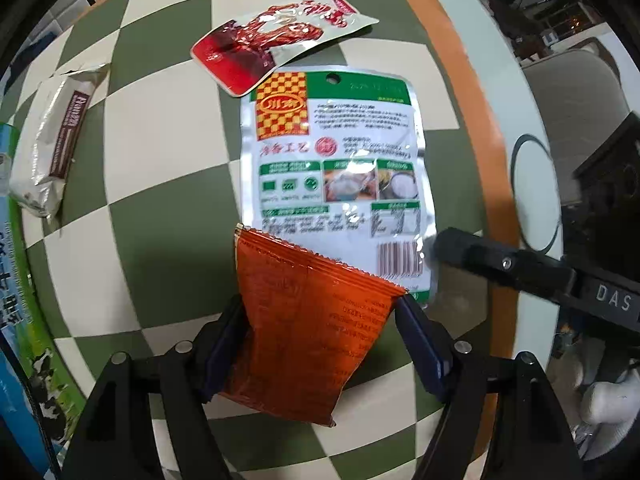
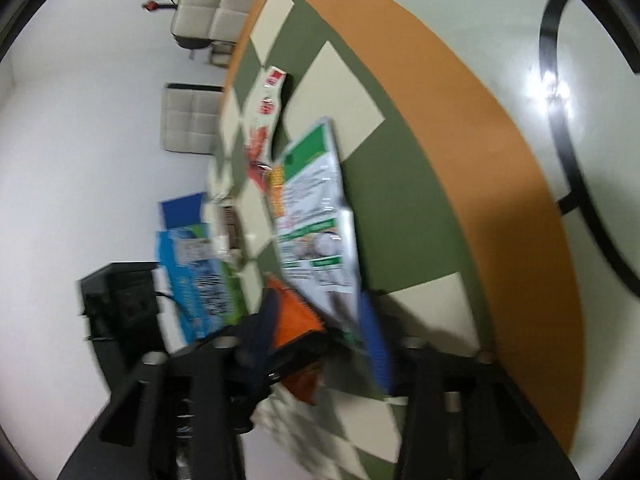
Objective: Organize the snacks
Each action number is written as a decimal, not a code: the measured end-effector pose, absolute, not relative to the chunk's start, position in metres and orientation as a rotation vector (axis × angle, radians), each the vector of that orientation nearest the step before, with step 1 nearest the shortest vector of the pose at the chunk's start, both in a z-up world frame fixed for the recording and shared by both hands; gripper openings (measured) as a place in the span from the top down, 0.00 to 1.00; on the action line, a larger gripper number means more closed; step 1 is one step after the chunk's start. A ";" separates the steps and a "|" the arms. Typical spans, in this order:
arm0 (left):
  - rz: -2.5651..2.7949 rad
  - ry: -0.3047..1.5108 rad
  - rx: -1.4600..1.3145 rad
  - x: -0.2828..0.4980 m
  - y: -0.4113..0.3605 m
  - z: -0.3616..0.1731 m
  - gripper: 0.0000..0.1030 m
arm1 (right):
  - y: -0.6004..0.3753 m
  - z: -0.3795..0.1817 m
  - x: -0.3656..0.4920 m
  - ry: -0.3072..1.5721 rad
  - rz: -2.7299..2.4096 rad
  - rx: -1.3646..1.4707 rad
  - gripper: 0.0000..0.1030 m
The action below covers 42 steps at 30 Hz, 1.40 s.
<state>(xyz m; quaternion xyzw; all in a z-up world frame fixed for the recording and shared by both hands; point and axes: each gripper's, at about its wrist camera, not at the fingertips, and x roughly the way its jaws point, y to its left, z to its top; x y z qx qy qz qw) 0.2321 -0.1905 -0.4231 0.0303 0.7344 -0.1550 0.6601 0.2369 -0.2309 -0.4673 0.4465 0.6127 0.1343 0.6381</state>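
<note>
My left gripper is shut on an orange snack packet and holds it over the checkered cloth. Beyond it lies a green and white pouch, back side up, and past that a red and white pouch. The right gripper's black finger touches the green pouch's lower right corner. In the blurred right wrist view my right gripper has the green pouch's lower corner between its jaws; how far they have shut is unclear. The orange packet shows beside it.
A silver and brown wrapped bar lies at the left on the green and cream checkered cloth. A blue and green milk carton box stands at the far left. The table's orange edge runs along the right, with floor and grey sofas beyond.
</note>
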 end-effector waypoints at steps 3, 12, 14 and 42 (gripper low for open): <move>-0.323 1.656 0.099 0.226 -0.182 -0.417 0.29 | -0.232 -0.458 0.236 1.398 0.237 0.926 0.94; -0.283 1.619 0.115 0.221 -0.148 -0.391 0.29 | -0.200 -0.416 0.263 1.448 0.180 0.731 0.24; -0.322 1.625 0.155 0.218 -0.154 -0.392 0.29 | -0.196 -0.412 0.271 1.461 0.167 0.702 0.23; -0.082 1.646 0.033 0.225 -0.133 -0.411 0.43 | -0.099 -0.433 0.332 1.555 0.054 0.168 0.09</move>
